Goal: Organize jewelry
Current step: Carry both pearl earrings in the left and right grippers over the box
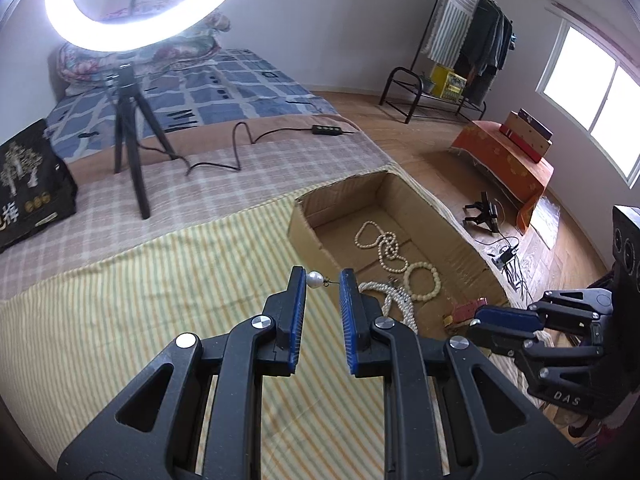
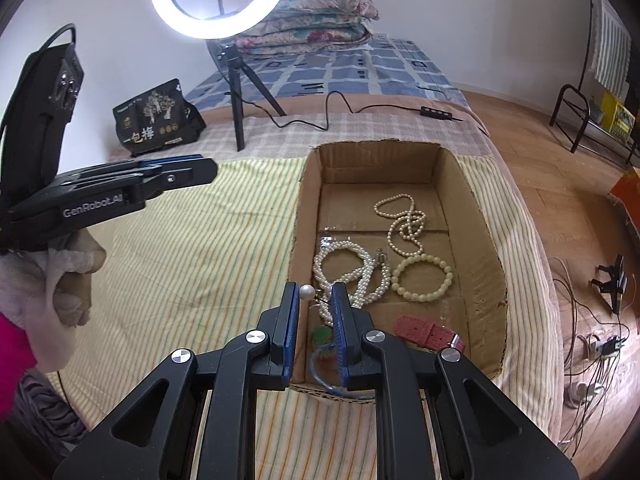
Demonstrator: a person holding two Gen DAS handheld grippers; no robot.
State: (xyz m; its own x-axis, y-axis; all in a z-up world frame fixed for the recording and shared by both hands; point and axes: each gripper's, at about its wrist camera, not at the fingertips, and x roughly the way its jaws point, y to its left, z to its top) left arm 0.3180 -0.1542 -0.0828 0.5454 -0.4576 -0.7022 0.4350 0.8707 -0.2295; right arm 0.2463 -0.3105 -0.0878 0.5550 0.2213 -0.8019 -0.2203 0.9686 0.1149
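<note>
A pearl earring sits between the tips of my left gripper, whose jaws stand a little apart around it. Another pearl earring sits the same way between the tips of my right gripper. I cannot tell if either is pinched. A shallow cardboard box on the bed holds a thin pearl necklace, a thick twisted pearl strand, a cream bead bracelet and a red strap. The box lies just past the left gripper. The right gripper shows at the right of the left wrist view.
The bed has a yellow striped cloth. A ring light on a black tripod stands behind, its cable and remote trailing across. A black bag lies at the left. The floor at the right holds cables and a clothes rack.
</note>
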